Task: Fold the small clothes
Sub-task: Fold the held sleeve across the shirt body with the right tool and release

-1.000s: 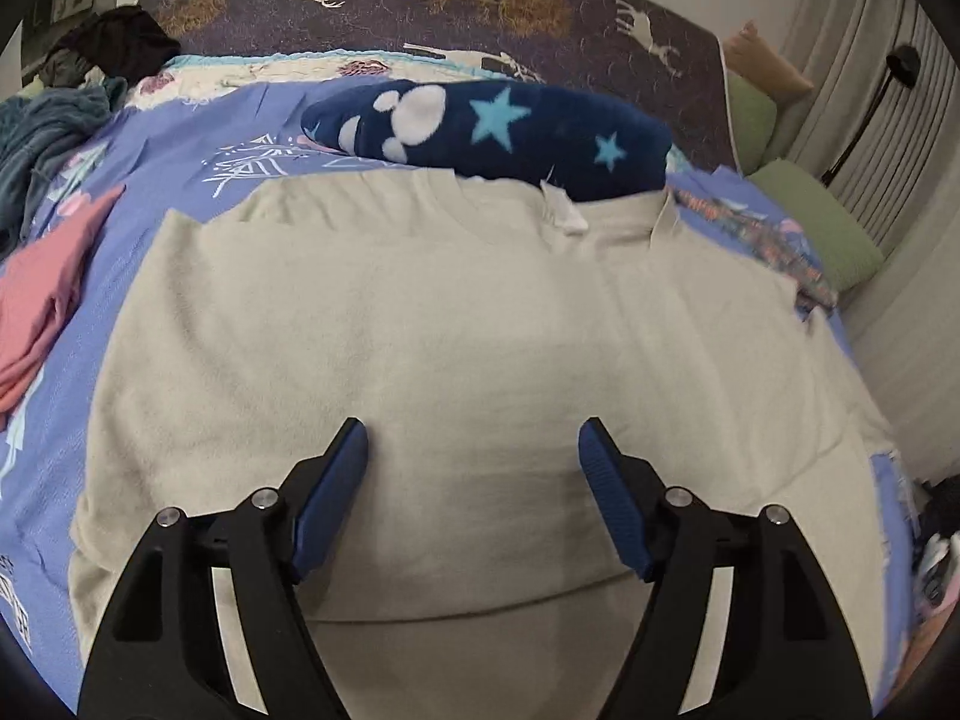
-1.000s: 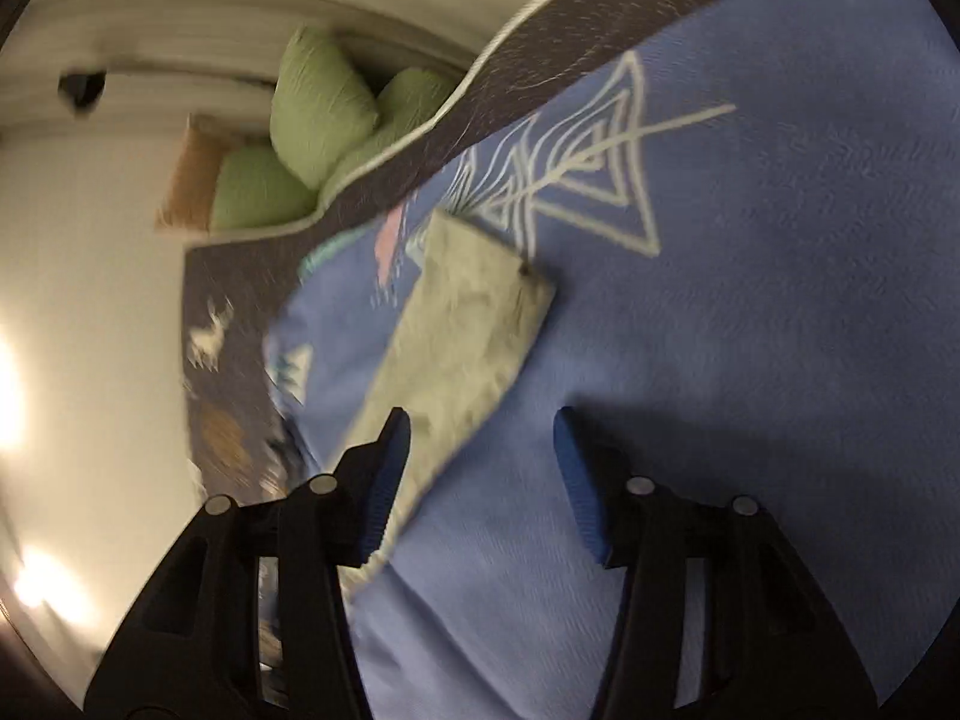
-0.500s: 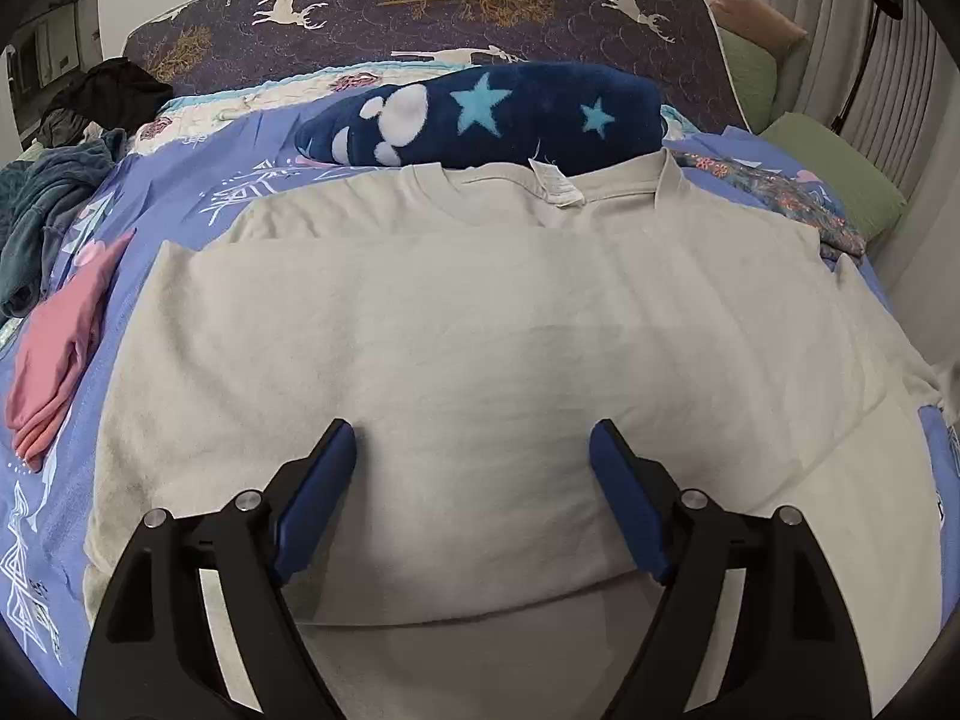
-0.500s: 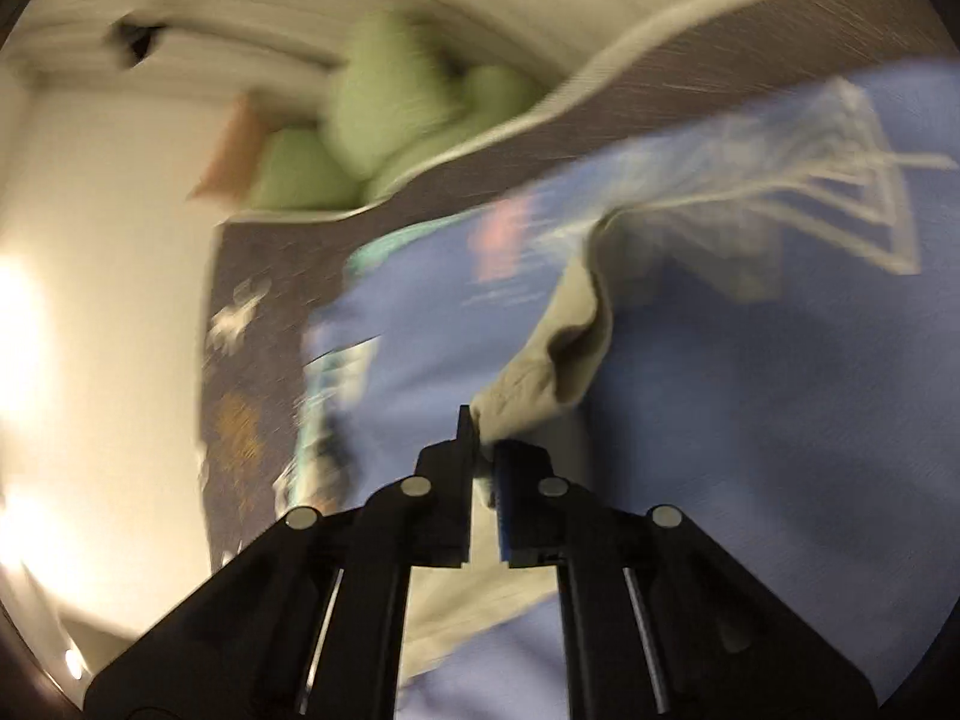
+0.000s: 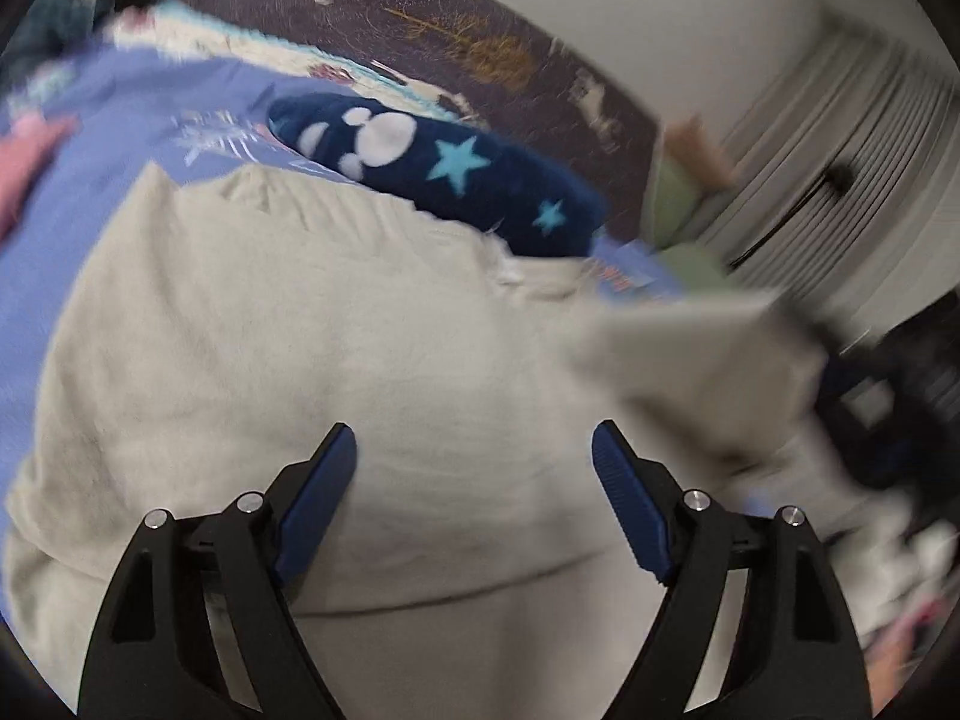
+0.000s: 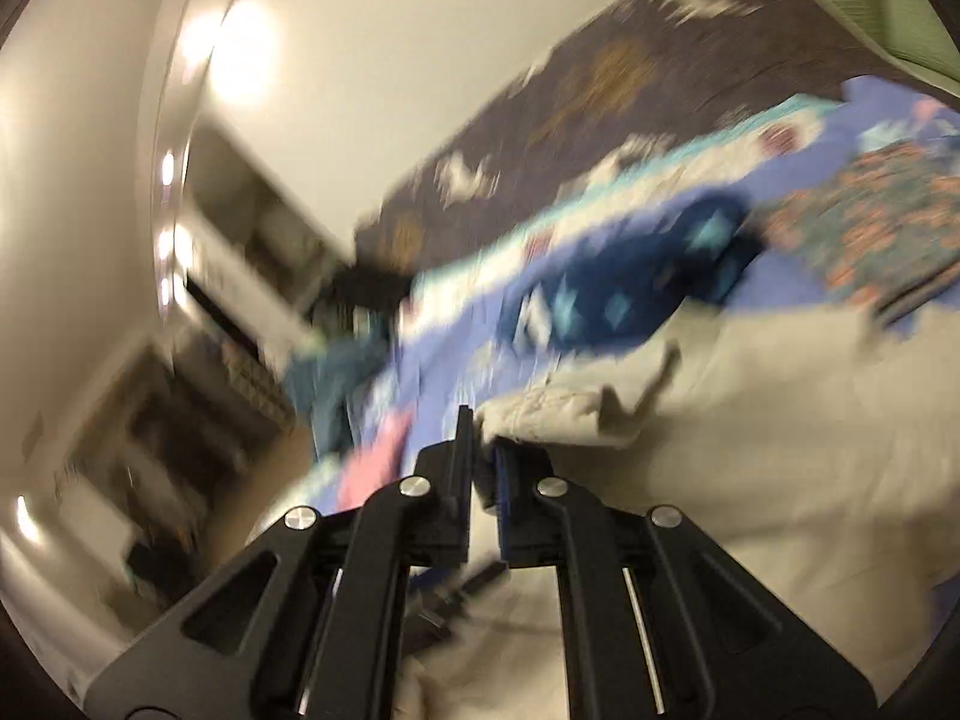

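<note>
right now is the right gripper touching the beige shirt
Touching. In the right wrist view the right gripper is shut on a bunched edge of the beige shirt.

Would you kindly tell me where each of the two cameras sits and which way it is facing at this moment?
Left wrist: on the left gripper, looking along its open fingers over the beige T-shirt toward the navy star cushion; no hand shows.
Right wrist: on the right gripper, tilted and blurred, facing across the bed; its fingers are shut on the shirt's edge.
Shared: both show the beige T-shirt and the navy star cushion.
</note>
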The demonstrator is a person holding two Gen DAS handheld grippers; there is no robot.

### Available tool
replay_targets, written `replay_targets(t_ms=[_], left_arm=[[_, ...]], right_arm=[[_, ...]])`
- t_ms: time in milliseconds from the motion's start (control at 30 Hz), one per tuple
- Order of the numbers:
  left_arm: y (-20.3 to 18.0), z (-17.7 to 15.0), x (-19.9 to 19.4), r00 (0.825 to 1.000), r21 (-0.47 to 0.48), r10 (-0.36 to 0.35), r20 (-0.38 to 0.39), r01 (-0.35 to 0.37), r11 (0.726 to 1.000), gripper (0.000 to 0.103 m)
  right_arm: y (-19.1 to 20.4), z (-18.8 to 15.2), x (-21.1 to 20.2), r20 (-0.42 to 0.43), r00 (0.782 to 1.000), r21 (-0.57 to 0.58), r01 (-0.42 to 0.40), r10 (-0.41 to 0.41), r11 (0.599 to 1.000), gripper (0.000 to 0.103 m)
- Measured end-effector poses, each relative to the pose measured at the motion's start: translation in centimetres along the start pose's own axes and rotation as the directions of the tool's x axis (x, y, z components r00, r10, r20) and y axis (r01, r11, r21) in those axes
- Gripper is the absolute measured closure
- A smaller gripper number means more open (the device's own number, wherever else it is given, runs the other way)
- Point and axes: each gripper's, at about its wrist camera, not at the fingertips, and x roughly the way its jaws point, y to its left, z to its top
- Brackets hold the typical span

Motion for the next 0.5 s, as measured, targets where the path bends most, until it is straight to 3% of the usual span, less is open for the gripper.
replay_targets(t_ms=[67, 200, 367, 500], left_arm=[[1.0, 0.2, -0.8, 0.992, -0.065, -0.128, 0.002, 0.128, 0.990, 0.022], [1.5, 0.8, 0.0, 0.967, -0.150, -0.249, -0.051, 0.239, 0.959, 0.022], [0.1, 1.3, 1.3, 0.963, -0.129, -0.242, -0.115, 0.227, 0.965, 0.022], [-0.1, 1.1, 1.6, 0.970, -0.098, -0.201, -0.138, 0.189, 0.977, 0.022]], right_arm=[[0.7, -2.1, 1.7, -0.058, 0.998, -0.053, 0.026, -0.029, 0.998, 0.097], [0.9, -4.8, 2.9, -0.115, 0.992, -0.109, 0.048, -0.060, 0.993, 0.097], [3.2, -7.6, 3.3, -0.156, 0.979, -0.267, 0.087, -0.132, 0.960, 0.092], [3.9, -9.6, 4.4, -0.234, 0.949, -0.371, 0.114, -0.211, 0.922, 0.071]])
